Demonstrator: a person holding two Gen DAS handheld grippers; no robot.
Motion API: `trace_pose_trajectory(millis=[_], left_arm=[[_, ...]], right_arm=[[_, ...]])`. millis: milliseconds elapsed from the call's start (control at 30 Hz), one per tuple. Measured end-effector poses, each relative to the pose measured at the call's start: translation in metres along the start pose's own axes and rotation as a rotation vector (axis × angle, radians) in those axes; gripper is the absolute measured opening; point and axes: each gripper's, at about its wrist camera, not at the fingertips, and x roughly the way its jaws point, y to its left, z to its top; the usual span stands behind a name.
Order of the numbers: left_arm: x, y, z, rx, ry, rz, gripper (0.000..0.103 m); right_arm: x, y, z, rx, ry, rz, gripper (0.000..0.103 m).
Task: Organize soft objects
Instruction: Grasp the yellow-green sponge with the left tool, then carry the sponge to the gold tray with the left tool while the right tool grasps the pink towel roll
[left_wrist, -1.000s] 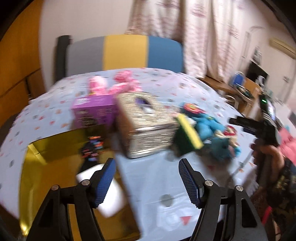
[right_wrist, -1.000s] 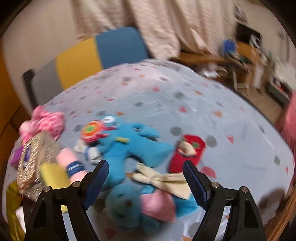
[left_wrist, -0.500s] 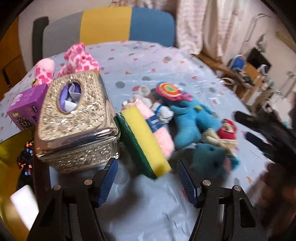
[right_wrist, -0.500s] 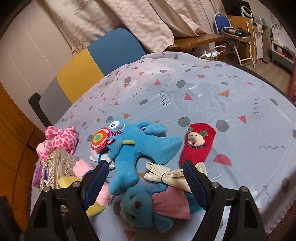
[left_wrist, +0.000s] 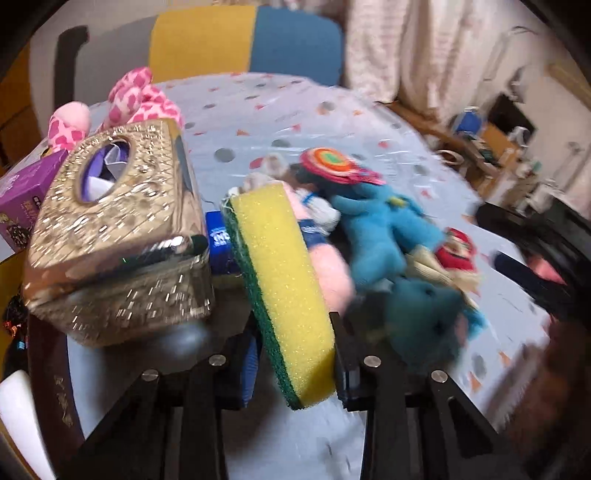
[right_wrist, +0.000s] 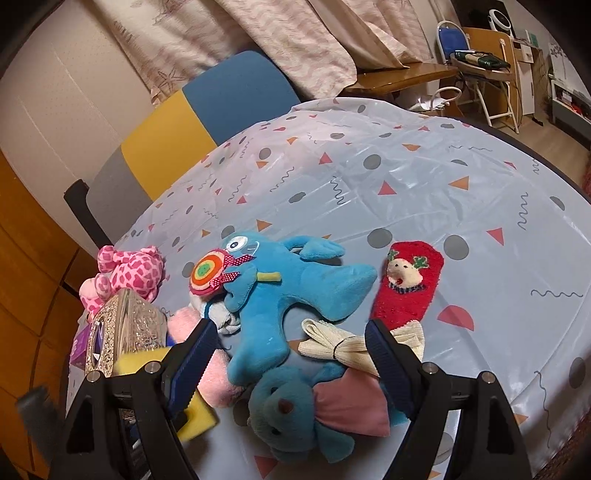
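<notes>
Both jaws stand apart: the left gripper (left_wrist: 291, 354) has its fingers on either side of the yellow-and-green sponge (left_wrist: 282, 280), though whether they press it or merely flank it cannot be told, and the right gripper (right_wrist: 290, 354) hangs released above the toy pile. Crowding the sponge on its left is a gold embossed tissue box (left_wrist: 114, 236), with a purple box (left_wrist: 26, 192) behind that and a pink spotted plush (left_wrist: 138, 99) at the far side. A pink sock (left_wrist: 328, 269) lies against the sponge's right face. Across the patterned tablecloth (right_wrist: 424, 177), the blue plush (right_wrist: 280, 291) sprawls in the middle, its round striped lollipop near the tissue box. A teal plush with a pink ear (right_wrist: 295, 410) lies directly under the right gripper, a cream tied cloth (right_wrist: 343, 345) rests between the fingers, and a red reindeer sock (right_wrist: 406, 284) sits just beyond.
</notes>
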Motion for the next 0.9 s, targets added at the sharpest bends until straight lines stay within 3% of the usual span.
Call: trace_pose_trajectory(millis=[167, 300, 367, 533, 633, 767, 900], left_arm=[[-0.040, 0.016, -0.038, 0.049, -0.015, -0.107, 0.034], [-0.041, 0.040, -0.069, -0.003, 0.056, -0.106, 0.031], [-0.045, 0.047, -0.077, -0.014, 0.046, -0.119, 0.031], [-0.047, 0.048, -0.076, -0.015, 0.042, -0.129, 0.031], [-0.043, 0.043, -0.074, -0.005, 0.046, -0.126, 0.032], [-0.036, 0.043, -0.070, -0.016, 0.053, -0.132, 0.032], [-0.036, 0.045, -0.072, -0.020, 0.046, -0.141, 0.031]], right_arm=[[0.001, 0.000, 0.000, -0.006, 0.005, -0.001, 0.084], [0.003, 0.007, -0.004, -0.042, 0.024, 0.034, 0.084], [0.007, 0.017, -0.008, -0.085, 0.058, 0.079, 0.078], [0.016, 0.057, -0.026, -0.261, 0.131, 0.128, 0.068], [0.028, 0.080, -0.032, -0.340, 0.178, 0.137, 0.067], [0.051, 0.110, -0.032, -0.445, 0.231, 0.122, 0.067], [0.089, 0.129, -0.034, -0.550, 0.298, 0.052, 0.067]])
